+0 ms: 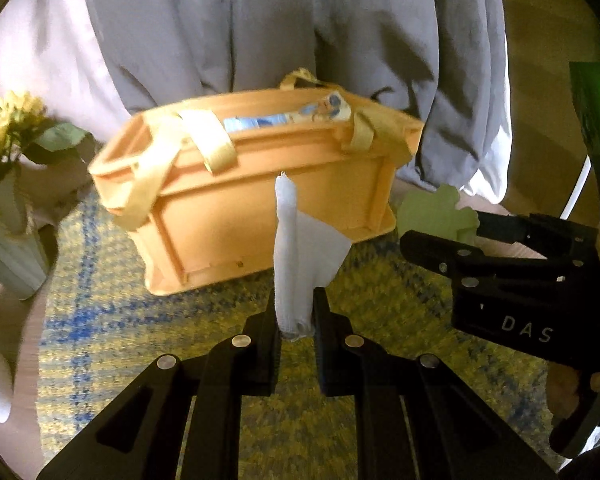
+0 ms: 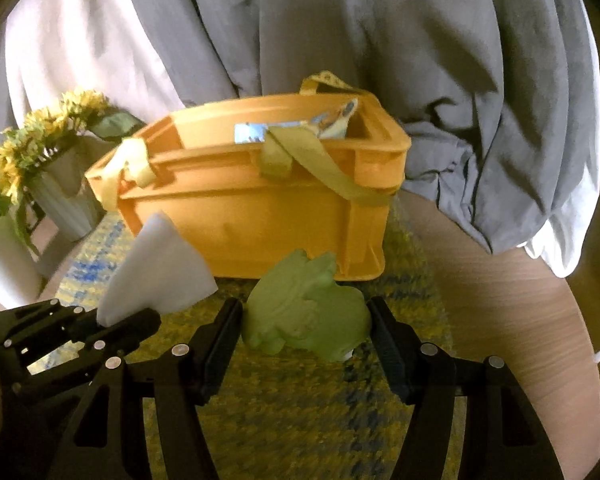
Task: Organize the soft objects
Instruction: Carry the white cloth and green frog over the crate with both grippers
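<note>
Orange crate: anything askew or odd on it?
Yes. A yellow fabric strap droops over the orange crate rim and down its front wall, and a picture card inside leans tilted against the far corner. No spill or damage visible.

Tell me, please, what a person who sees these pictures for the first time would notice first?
Probably the orange crate in the middle, standing on a yellow-and-blue mat, with yellow straps draped over its rim. In front of it, the left gripper is shut on a white cloth, and the right gripper holds a soft green toy between its fingers. Sunflowers in a vase stand at the left.
</note>
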`<state>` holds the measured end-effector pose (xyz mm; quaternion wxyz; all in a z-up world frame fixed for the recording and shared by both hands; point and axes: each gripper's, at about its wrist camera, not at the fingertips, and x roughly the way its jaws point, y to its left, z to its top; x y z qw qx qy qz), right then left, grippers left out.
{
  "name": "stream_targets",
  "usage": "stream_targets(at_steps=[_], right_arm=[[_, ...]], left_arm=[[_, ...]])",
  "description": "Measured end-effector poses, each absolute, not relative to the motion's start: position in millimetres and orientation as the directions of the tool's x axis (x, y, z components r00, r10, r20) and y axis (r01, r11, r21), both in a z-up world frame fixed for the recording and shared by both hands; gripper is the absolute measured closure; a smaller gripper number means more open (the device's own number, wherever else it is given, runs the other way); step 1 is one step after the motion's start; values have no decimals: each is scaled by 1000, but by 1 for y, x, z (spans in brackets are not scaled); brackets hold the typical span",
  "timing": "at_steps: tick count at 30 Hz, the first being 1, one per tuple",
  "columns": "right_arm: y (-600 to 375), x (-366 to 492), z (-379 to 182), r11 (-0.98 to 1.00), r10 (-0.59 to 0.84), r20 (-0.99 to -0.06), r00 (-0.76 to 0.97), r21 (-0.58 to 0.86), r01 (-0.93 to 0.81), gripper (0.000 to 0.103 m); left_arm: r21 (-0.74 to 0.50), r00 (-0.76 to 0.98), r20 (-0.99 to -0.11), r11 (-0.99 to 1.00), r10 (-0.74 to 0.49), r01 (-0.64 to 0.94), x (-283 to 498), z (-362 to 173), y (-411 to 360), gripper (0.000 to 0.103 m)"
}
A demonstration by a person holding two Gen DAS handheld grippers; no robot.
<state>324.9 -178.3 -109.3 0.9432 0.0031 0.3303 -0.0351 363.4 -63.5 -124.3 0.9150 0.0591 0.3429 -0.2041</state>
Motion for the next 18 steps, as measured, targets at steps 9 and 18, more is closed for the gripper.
stream_targets(at_steps=[9,18], right_arm=[[-164,300,-81,998,-43,-566,823,6,56,39],[-152,285,-51,999,-21,-492,870,28,40,39]], left_arm=[[-40,736,-599,930,-315,365,341,-87,-48,88],[-41,789,-531,939,-310,341,331,-56,-34,88]])
